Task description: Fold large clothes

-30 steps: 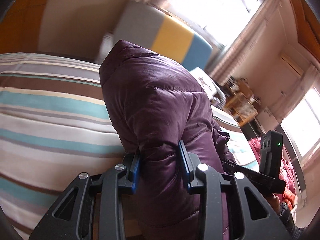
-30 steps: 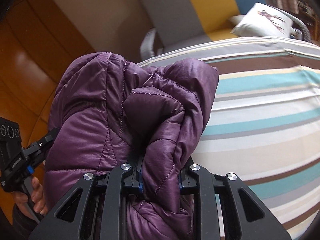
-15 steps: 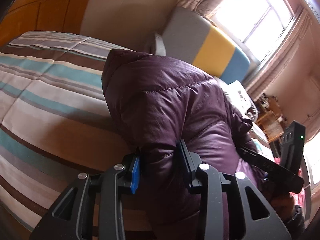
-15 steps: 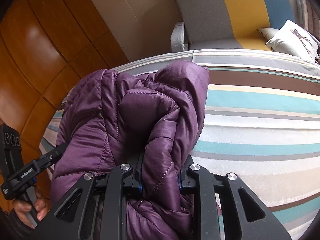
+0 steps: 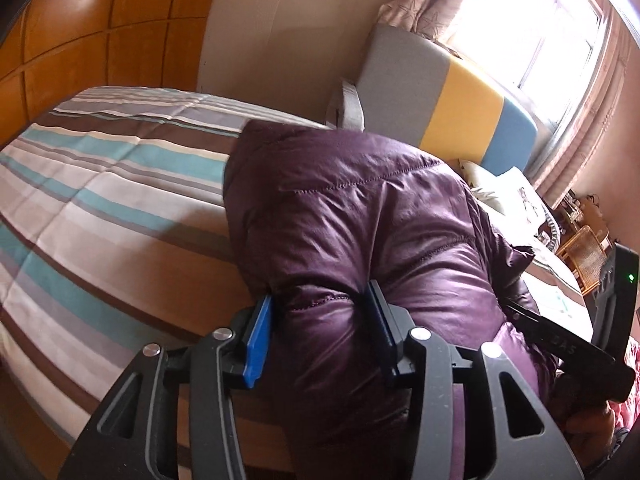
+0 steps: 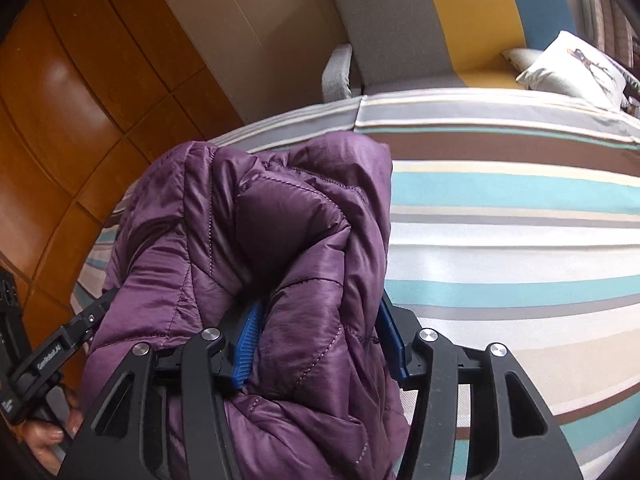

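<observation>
ok so on the left there's the orange wood panelling (image 5: 80, 28) and then the striped bed (image 5: 104, 200) running across the room. the left gripper (image 5: 320, 328) has its jaws clenched on a fat roll of the purple puffer jacket (image 5: 352, 220), blue pads squeezed into the padding on both sides. the jacket is held up in a bunch over the near edge of the bed, not laid flat on it, and i honestly can't tell if any part is touching the cover.

moving right, the right gripper (image 6: 316, 340) is also grasping the jacket, jaws shut on a thick wad of quilted folds, with the rest flopping over to its left. behind all that is the grey, yellow and blue sofa (image 6: 440, 20) with a white cushion (image 6: 576, 64) by the window.

my guess is this is the carry-and-lay-down bit before the actual folding. if i were doing it i'd move both grips forward together over the bare stripes, pull them apart a little so the fabric goes taut, then lower it so the far edge lands first. puffy nylon is slippery and springs back, so don't let go until it's properly resting on the bed, otherwise it'll just slump into a heap again.
</observation>
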Available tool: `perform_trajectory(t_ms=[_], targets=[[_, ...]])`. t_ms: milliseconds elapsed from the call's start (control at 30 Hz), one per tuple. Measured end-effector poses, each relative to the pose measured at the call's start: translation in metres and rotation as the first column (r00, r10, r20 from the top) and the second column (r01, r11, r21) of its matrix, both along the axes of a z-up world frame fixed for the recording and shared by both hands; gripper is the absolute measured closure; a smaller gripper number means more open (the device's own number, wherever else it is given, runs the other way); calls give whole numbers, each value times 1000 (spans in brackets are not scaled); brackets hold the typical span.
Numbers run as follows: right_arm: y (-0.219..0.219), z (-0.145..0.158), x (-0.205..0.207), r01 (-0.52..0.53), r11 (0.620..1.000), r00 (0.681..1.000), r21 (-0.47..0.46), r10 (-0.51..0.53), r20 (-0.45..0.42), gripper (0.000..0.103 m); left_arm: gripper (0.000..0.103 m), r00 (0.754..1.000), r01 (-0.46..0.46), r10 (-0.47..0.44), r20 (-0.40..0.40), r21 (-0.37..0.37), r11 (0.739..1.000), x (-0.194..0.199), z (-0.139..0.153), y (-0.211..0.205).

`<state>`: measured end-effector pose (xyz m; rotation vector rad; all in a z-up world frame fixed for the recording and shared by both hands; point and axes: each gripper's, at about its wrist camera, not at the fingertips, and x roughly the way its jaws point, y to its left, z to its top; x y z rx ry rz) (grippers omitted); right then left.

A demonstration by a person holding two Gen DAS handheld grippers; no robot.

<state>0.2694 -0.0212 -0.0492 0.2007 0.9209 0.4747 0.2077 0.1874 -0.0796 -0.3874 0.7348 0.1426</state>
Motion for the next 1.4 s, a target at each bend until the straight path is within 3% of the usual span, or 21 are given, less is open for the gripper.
perform_trajectory(t_ms=[167, 333, 367, 400, 533, 667, 967, 1400], targets=[[-6, 28, -25, 7, 998, 993, -62, 1, 119, 45, 57, 999, -23, 21, 36, 53, 998, -21, 17, -2], [-17, 53, -57, -22, 996, 976, -85, 40, 213, 45, 57, 997, -42, 40, 60, 29, 999, -48, 26, -10], [-18, 57, -66, -37, 995, 972, -95, 58, 229, 48, 57, 997, -40, 39, 63, 25, 999, -53, 26, -13], [-18, 59, -70, -51, 994, 969, -100, 73, 236, 58, 57, 997, -41, 39, 62, 26, 999, -57, 27, -17], [-12, 63, -93, -111, 984, 957, -137, 143, 254, 72, 57, 998, -32, 30, 63, 32, 999, -69, 25, -32], [-7, 53, -110, -138, 971, 952, -194, 184, 245, 73, 57, 999, -11, 7, 52, 65, 998, -72, 23, -48], [-13, 25, -103, -135, 960, 970, -244, 178, 164, 73, 57, 998, 33, -39, 46, 124, 992, -71, 21, -67], [-19, -7, -91, -135, 967, 983, -216, 158, 97, 73, 56, 997, 68, -74, 32, 159, 985, -64, 14, -74]])
